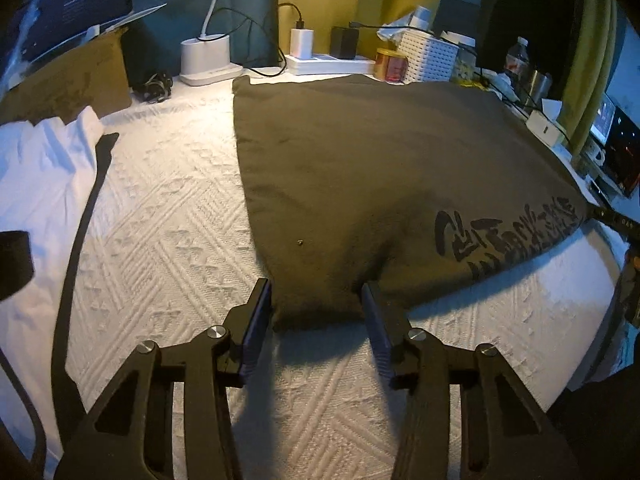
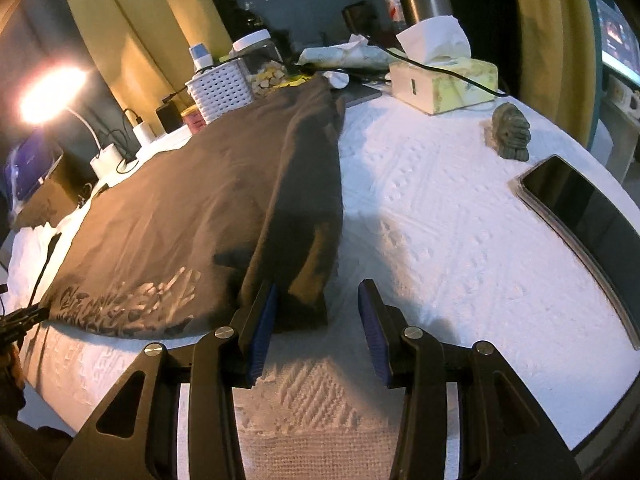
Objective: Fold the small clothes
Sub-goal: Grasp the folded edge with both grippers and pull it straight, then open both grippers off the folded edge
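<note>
A dark olive T-shirt (image 1: 372, 168) with black lettering (image 1: 508, 236) lies spread on the white textured cloth. My left gripper (image 1: 318, 308) is open, its fingers either side of the shirt's near left corner. In the right wrist view the same shirt (image 2: 192, 208) has its right side folded over in a long strip (image 2: 308, 208). My right gripper (image 2: 316, 308) is open, with the near end of that strip between its fingers, closer to the left finger (image 2: 262, 320).
White clothes (image 1: 44, 168) and a black strap (image 1: 86, 208) lie at left. A lamp base (image 1: 206, 58), chargers, a white basket (image 1: 430, 58) and a can line the back. At right are a tissue box (image 2: 444, 80), a small figurine (image 2: 510, 132) and a phone (image 2: 580, 208).
</note>
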{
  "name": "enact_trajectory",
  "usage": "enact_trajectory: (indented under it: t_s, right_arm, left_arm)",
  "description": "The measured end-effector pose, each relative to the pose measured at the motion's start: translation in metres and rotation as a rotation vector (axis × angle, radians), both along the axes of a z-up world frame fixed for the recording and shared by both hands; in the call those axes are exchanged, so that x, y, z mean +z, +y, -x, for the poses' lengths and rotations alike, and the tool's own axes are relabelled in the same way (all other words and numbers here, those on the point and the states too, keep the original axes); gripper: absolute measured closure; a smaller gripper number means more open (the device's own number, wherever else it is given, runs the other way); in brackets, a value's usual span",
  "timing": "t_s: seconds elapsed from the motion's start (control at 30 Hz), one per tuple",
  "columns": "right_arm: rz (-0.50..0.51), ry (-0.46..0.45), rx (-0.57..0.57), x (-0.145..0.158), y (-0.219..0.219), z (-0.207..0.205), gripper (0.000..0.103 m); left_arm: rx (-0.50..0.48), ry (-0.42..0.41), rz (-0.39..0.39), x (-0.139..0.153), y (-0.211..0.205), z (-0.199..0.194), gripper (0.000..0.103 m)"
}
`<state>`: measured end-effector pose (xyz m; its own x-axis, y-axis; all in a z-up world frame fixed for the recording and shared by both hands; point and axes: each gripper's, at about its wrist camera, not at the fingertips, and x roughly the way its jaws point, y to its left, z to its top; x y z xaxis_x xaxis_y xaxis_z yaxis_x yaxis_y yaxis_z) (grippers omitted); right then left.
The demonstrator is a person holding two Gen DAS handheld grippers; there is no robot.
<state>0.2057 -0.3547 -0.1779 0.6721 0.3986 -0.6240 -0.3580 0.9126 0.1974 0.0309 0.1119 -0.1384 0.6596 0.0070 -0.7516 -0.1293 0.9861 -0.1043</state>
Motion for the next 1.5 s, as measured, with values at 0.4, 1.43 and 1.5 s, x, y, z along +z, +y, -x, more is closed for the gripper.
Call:
enact_trajectory:
  t_s: [0.4,1.43,1.5]
  right_arm:
    - [0.077,-0.062,-0.016,0.017,-0.010,0.002,0.094]
    - [0.254,-0.036,-0.088,0.013,-0.022,0.031,0.049]
    - [0.213,-0.036,-0.106,0.015,-0.023,0.024,0.049]
  left_arm:
    - [-0.013,-0.011,0.031,0.007,0.001,0.004,0.093]
    - [-0.044,0.066,0.058,0.024,0.027,0.032,0.087]
    - [-0.019,0.045,0.069,0.027,0.033,0.031,0.079]
